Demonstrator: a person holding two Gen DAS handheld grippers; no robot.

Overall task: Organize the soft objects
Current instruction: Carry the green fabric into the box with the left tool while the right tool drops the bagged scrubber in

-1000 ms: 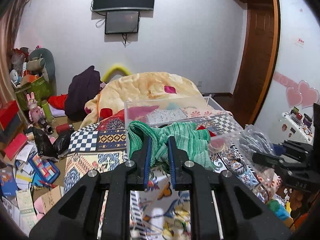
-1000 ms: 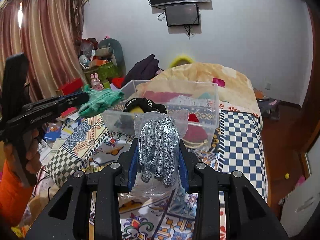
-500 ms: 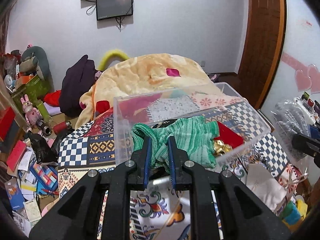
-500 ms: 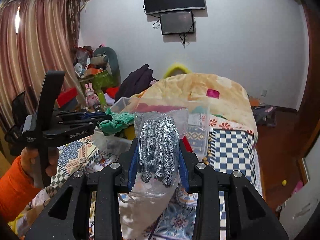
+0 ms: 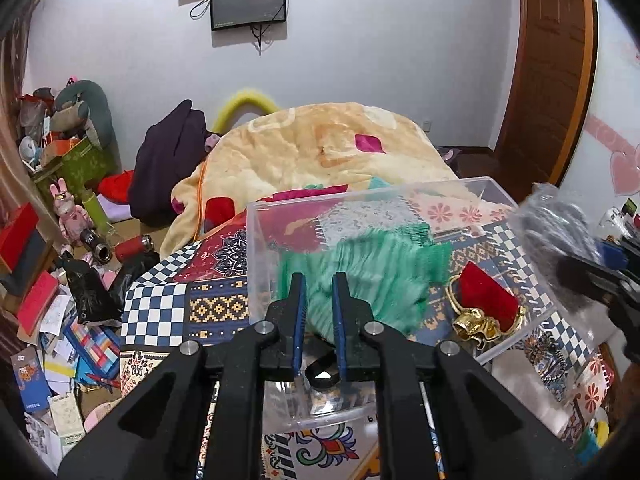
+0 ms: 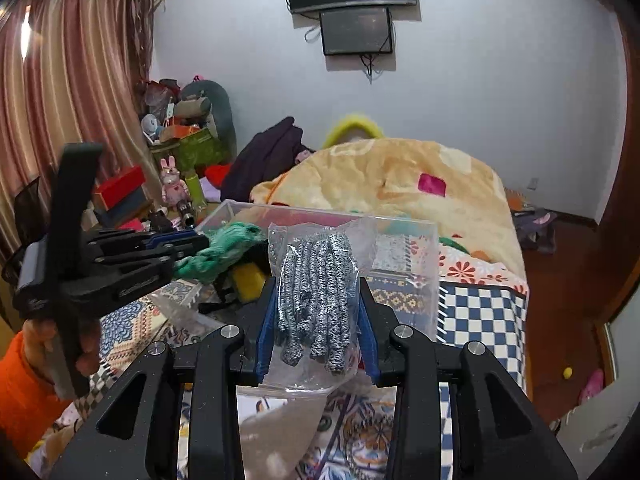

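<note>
My left gripper (image 5: 319, 280) is shut on a green knitted cloth (image 5: 372, 276) and holds it over the clear plastic box (image 5: 256, 256) on the bed. The cloth (image 6: 224, 248) and left gripper (image 6: 192, 242) also show in the right wrist view, at the box's near left corner (image 6: 224, 212). My right gripper (image 6: 316, 300) is shut on a clear bag of grey knitted gloves (image 6: 316, 292), held in front of the box. In the left wrist view the bag (image 5: 556, 228) is blurred at the right edge.
The box holds a red and gold pouch (image 5: 486, 300), a yellow item (image 6: 248, 280) and a dark item (image 5: 322, 376). A patterned quilt (image 5: 160, 300) and an orange blanket (image 5: 320, 148) cover the bed. Clutter (image 5: 52, 320) fills the floor at left.
My left gripper has carried the green cloth forward from in front of the box to over its inside. My right gripper with the glove bag has moved closer to the box.
</note>
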